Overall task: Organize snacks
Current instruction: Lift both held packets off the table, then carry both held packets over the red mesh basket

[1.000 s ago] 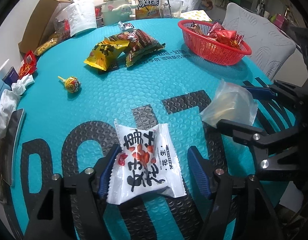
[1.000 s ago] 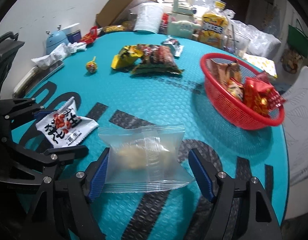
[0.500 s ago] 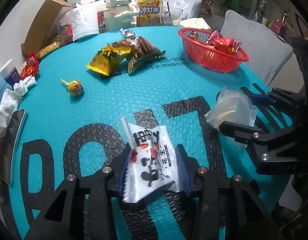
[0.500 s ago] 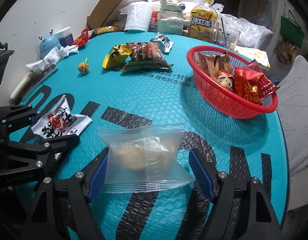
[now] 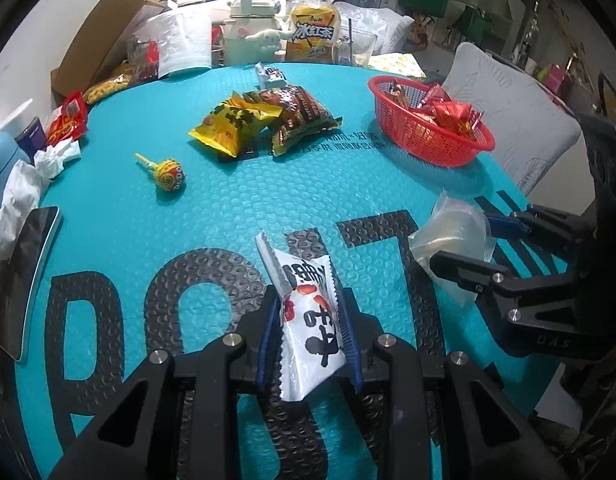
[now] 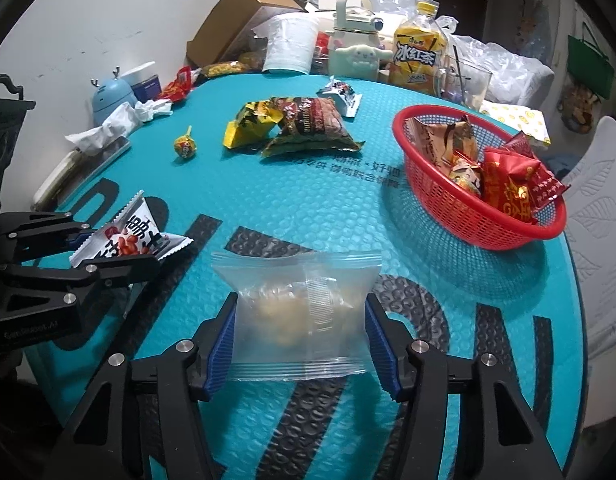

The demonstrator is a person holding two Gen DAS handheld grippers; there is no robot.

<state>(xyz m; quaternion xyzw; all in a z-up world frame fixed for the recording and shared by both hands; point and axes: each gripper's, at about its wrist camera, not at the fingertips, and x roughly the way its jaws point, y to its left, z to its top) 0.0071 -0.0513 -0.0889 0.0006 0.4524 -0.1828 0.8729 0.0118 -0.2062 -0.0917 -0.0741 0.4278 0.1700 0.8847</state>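
glossy plastic basket (image 6: 464,236), bubble-textured mat (image 6: 308,208)

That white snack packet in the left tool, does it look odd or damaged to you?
Squeezed rather than damaged: the white peanut packet is pinched between the left tool's blue pads, so it is buckled and standing up off the mat. No tear or spill is visible.

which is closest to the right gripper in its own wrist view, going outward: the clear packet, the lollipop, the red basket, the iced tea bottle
1. clear packet: between the right gripper fingers, at the near edge.
2. red basket: to the right, mid-table.
3. lollipop: to the left, a bit farther back; close to the basket's range, so that order is loose.
4. iced tea bottle: at the far edge.
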